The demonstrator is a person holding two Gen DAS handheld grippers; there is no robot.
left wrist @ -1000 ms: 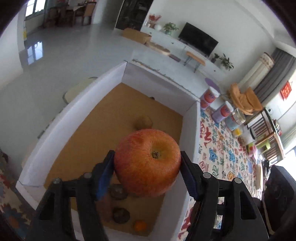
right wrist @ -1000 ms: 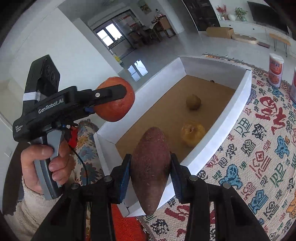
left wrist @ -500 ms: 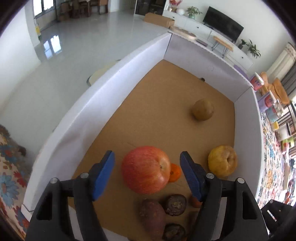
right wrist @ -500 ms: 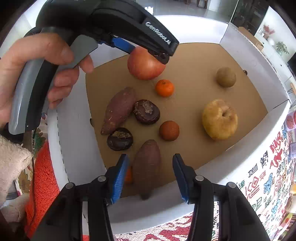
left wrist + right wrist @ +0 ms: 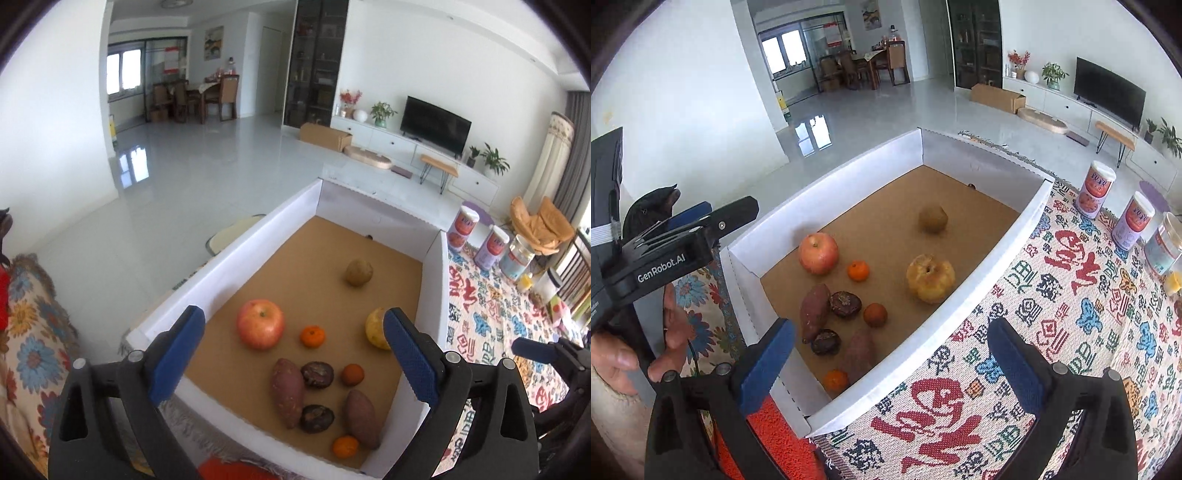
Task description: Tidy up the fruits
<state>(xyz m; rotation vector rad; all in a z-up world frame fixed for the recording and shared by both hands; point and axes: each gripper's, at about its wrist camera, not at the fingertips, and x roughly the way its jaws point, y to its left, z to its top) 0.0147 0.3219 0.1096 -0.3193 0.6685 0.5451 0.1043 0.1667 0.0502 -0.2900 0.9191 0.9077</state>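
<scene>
Both grippers hang wide, jaws just sprung apart, nothing between them. Left gripper (image 5: pixel 291 354) looks into the white box (image 5: pixel 229 258): 2 sweet potatoes (image 5: pixel 288 391) lie nearest its jaws, the red apple (image 5: pixel 260 328) just ahead, toward its left jaw. Right gripper (image 5: pixel 890 363) frames the box's near wall, the yellow pear (image 5: pixel 930 277) farther ahead.

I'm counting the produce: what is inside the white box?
Inside the white box: a red apple, a yellow apple, two sweet potatoes and several small fruits. One corner is hidden behind the near wall.
</scene>
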